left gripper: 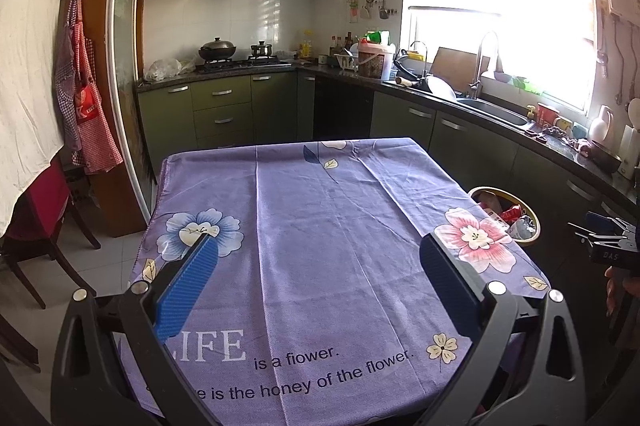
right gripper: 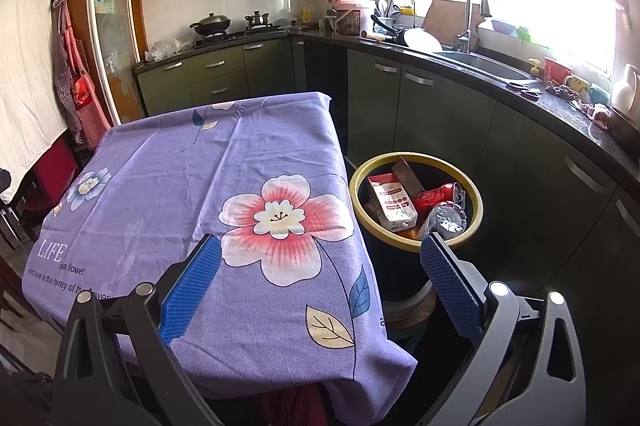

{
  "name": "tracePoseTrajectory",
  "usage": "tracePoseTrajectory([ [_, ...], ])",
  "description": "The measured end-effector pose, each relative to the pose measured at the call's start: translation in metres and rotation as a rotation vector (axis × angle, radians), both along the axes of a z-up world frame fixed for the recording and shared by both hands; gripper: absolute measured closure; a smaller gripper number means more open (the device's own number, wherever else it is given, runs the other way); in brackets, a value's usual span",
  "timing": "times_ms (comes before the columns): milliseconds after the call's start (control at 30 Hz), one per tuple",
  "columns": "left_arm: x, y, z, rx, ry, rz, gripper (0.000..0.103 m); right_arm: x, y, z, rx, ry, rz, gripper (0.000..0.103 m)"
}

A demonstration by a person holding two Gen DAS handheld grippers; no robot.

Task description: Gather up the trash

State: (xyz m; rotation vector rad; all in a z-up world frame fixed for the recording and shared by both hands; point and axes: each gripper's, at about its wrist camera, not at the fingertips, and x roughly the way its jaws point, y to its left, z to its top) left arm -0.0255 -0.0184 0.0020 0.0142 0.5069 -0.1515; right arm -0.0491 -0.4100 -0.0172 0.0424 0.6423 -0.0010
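Both the left claw (left gripper: 318,268) and the right claw (right gripper: 320,266) are wide open, grasping nothing. The bin (right gripper: 416,248) at 3 o'clock of the tabletop (left gripper: 320,226) has a red can (right gripper: 436,195) and carton (right gripper: 392,204) inside

Harsh daylight blows out the window (left gripper: 496,6), cabinets dim, fisheye edges bent.

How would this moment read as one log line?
left claw open, empty | right claw open, empty | bin holds carton, can

Trash seen in bin (right gripper: 416,162) beside desk (right gripper: 224,154).
Right gripper (right gripper: 320,258) held wide open, empty; carton (right gripper: 392,202), red can (right gripper: 438,195) contained inside.
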Motion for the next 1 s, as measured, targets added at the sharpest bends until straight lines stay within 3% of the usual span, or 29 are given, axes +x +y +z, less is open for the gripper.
tracePoseTrajectory([
  [1000,0.0062,-0.0022,-0.008,-0.004,0.024,-0.028,0.007,0.001,-0.0008,-0.0054,0.004,0.013,-0.006,0.005],
])
